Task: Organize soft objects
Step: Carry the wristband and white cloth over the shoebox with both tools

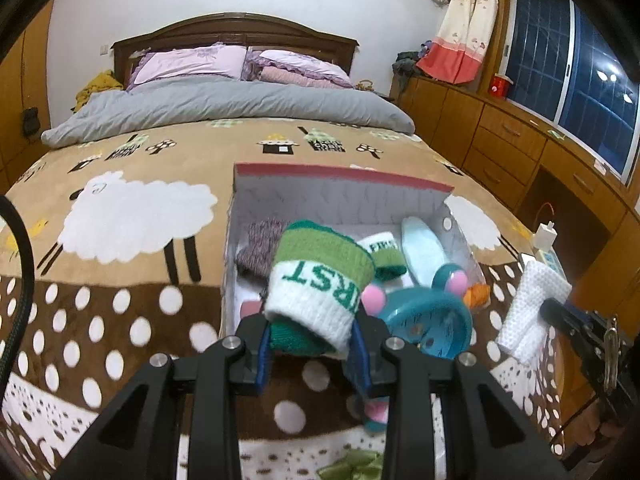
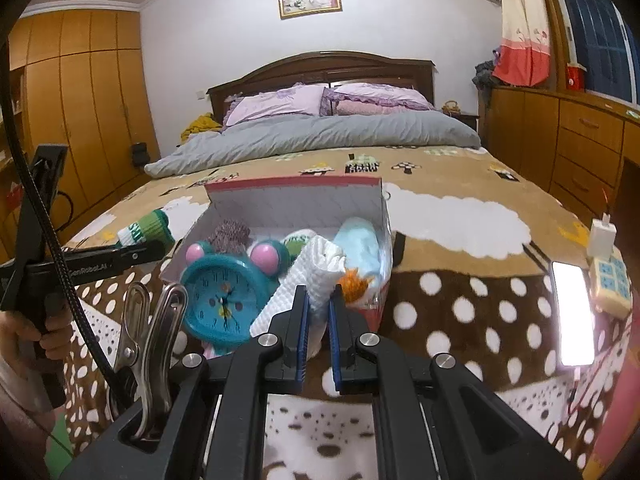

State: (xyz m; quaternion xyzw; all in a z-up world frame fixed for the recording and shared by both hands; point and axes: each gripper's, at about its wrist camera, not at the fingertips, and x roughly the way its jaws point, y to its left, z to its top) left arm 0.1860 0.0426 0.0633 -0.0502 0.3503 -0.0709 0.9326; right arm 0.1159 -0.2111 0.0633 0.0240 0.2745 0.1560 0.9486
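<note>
My left gripper [image 1: 310, 334] is shut on a green and white knit sock [image 1: 320, 280] and holds it over the near edge of the open box [image 1: 340, 178]. It also shows in the right wrist view [image 2: 148, 228]. My right gripper [image 2: 318, 316] is shut on a white knit cloth [image 2: 316, 276], held just right of the box's near end; it also shows in the left wrist view [image 1: 532, 300]. Inside the box lie a purple knit piece [image 1: 262, 248], a second green and white sock [image 1: 384, 254] and a pale blue soft item [image 1: 424, 250].
A teal alarm clock [image 2: 224, 296] with pink ears leans at the box's near edge. An orange item [image 2: 354, 282] lies by the box's right corner. A lit phone [image 2: 572, 312] and a power strip [image 2: 610, 280] lie on the blanket at right. Wooden drawers [image 1: 512, 136] run along the right.
</note>
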